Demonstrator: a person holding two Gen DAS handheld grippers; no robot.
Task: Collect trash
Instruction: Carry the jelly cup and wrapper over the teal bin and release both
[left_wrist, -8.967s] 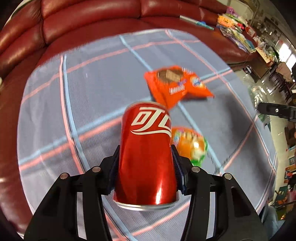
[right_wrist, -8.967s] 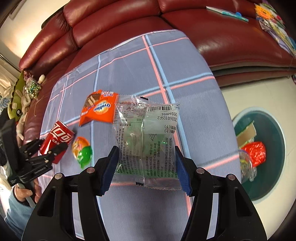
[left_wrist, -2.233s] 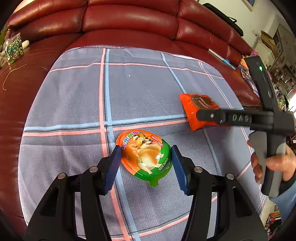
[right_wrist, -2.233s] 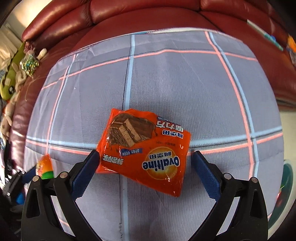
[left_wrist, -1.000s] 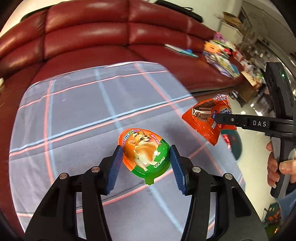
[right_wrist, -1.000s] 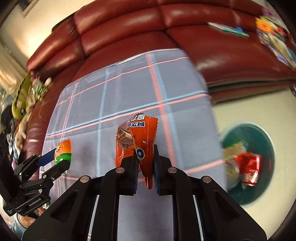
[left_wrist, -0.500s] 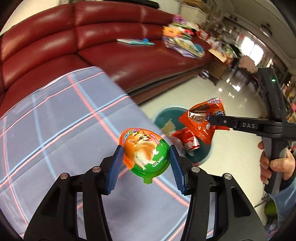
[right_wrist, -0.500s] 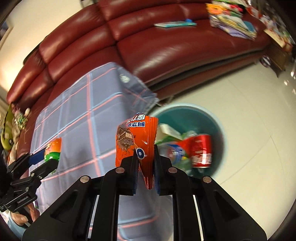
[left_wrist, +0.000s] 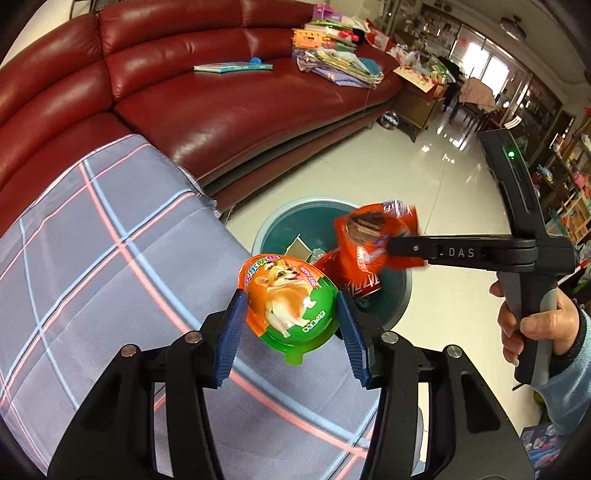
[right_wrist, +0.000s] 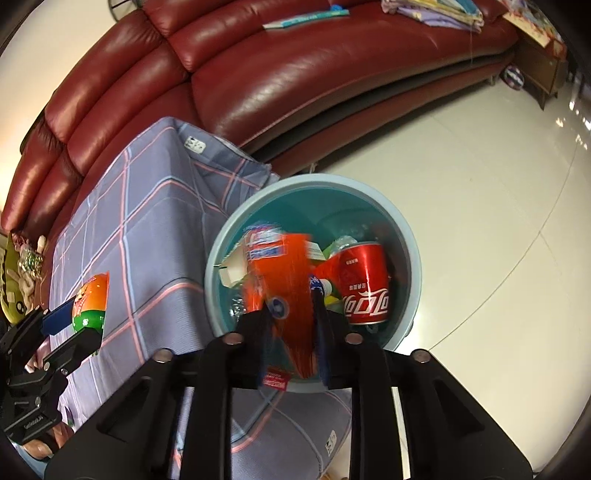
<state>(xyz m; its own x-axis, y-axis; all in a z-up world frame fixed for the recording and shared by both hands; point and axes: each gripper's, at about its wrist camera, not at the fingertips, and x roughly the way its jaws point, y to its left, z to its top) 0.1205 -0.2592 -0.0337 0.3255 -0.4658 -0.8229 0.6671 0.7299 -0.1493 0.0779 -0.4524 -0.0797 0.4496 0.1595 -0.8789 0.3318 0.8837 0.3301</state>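
Your right hand-held gripper (right_wrist: 291, 317), half a second ago pinching the orange wrapper (right_wrist: 284, 280), is now opening its jaws over the teal bin (right_wrist: 413, 266), the blurred wrapper loose between them: that item is as good as binned. Your left hand-held gripper (left_wrist: 291, 328) keeps the dog-print egg pack (left_wrist: 288, 302) pinched above the desk (left_wrist: 92, 258) edge, next for disposal. The right wrist view alone shows the red can (right_wrist: 364, 280) lying in the bin; the left alone shows your right hand (left_wrist: 532, 325).

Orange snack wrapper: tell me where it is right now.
Orange snack wrapper sits between the opening jaws of the right hand-held gripper, directly over the teal trash bin, beside the red can.
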